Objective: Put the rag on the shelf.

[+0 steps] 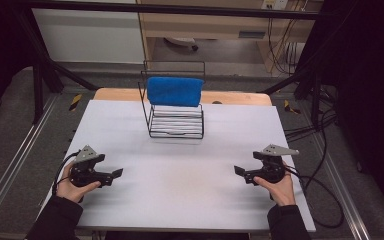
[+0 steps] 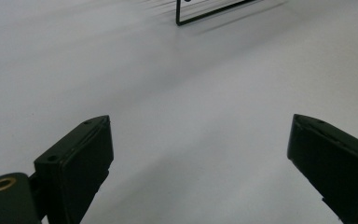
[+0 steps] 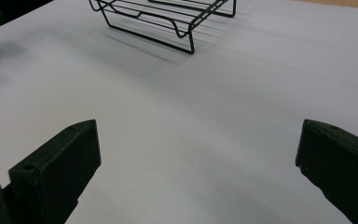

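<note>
Two grippers low over the white table (image 1: 180, 190), jaws gaping wide with nothing between them: left gripper (image 1: 116, 173) and right gripper (image 1: 238, 170), both well short of the wire rack (image 1: 176, 122), blue towel (image 1: 174, 90) draped over its top.

The person is holding the left hand-held gripper (image 1: 115, 174) low over the desk (image 1: 180, 200), near its left edge, jaws standing wide apart with nothing between them. The right hand-held gripper (image 1: 239, 171) is hovering near the desk's right edge, likewise gaping, both pointing inward.
</note>
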The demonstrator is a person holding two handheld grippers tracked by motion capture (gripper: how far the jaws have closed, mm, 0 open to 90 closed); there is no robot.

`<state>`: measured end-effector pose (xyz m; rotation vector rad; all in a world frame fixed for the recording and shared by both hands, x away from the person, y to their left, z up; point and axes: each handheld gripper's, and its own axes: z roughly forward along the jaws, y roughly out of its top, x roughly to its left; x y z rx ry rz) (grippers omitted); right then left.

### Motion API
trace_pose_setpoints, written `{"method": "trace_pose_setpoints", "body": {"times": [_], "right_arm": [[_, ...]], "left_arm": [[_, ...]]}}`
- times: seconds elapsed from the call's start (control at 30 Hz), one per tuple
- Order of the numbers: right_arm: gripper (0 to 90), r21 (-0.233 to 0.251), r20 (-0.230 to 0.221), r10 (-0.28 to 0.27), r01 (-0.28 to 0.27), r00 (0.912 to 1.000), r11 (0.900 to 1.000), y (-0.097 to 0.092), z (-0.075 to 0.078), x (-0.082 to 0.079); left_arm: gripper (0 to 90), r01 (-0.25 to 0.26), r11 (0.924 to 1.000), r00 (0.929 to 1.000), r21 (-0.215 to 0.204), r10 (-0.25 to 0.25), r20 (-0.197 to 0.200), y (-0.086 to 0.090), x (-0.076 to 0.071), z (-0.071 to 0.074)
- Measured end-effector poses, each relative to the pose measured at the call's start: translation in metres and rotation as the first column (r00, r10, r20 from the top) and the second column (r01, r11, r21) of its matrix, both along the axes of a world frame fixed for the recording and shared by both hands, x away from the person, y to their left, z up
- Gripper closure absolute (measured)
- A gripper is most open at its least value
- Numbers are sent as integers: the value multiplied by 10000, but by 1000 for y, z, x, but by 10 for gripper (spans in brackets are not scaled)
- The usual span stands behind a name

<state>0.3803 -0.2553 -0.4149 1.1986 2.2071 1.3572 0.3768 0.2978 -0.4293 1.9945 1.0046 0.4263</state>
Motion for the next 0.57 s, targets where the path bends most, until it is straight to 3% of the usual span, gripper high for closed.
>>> {"method": "trace_pose_setpoints", "body": {"times": [0.3, 0.57], "right_arm": [[7, 83, -377, 94, -91, 9992, 9999, -18, -25, -16], [7, -23, -366, 125, -126, 9993, 9999, -19, -28, -19]], "left_arm": [[69, 169, 9996, 9998, 217, -166, -146, 2, -5, -12], [69, 175, 9995, 9997, 250, -171, -183, 4, -8, -17]]}}
